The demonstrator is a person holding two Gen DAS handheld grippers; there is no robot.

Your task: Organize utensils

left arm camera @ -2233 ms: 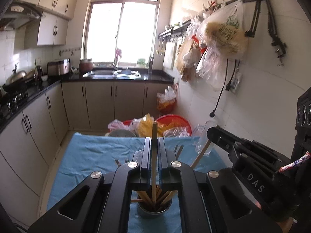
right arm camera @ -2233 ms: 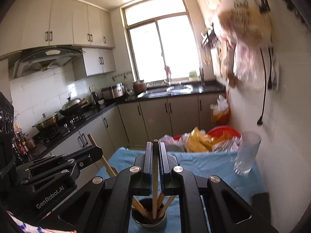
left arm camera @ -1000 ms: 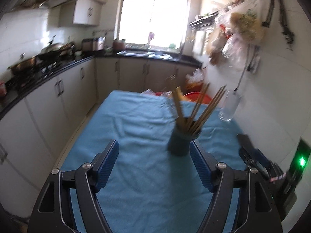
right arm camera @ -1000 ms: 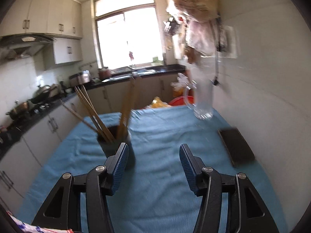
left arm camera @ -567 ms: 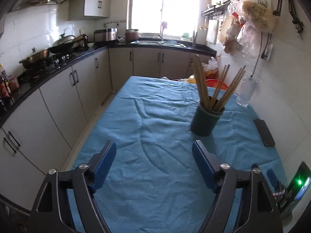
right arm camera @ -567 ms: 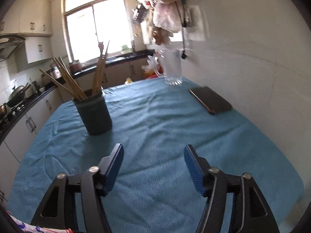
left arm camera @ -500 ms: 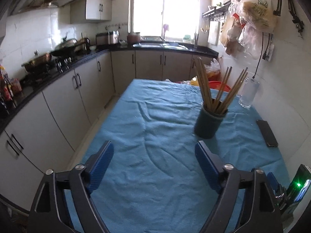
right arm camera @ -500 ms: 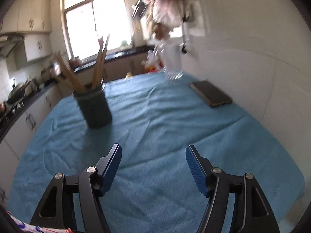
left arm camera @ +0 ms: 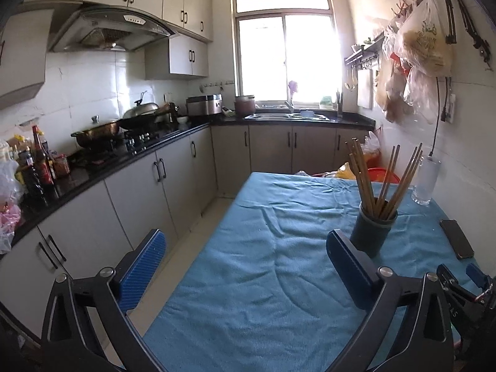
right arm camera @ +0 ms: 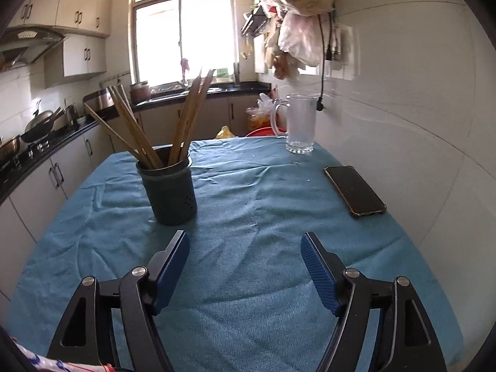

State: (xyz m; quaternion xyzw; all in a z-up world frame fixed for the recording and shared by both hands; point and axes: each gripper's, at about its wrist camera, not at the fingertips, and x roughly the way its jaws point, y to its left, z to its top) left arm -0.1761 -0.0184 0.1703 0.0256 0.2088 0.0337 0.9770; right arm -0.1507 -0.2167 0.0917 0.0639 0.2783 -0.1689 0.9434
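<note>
Blue tablecloth (right arm camera: 248, 294): holder (right arm camera: 169, 190) with chopsticks (right arm camera: 186, 114); both grippers (left arm camera: 245, 257) (right arm camera: 245, 257) just widened, empty; hanging bag (left arm camera: 424, 43) print seemingly illegible.

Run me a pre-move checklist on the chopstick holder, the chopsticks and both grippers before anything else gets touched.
1. Chopstick holder upright on the blue cloth: ok.
2. Chopsticks all standing in the holder, none on the cloth: ok.
3. Left gripper jaws just opened wide, nothing between them: ok.
4. Right gripper jaws just opened, nothing between them: ok.
5. Phone and glass mug apart from the holder: ok.
6. Chopsticks paired or sorted: cannot tell.
</note>
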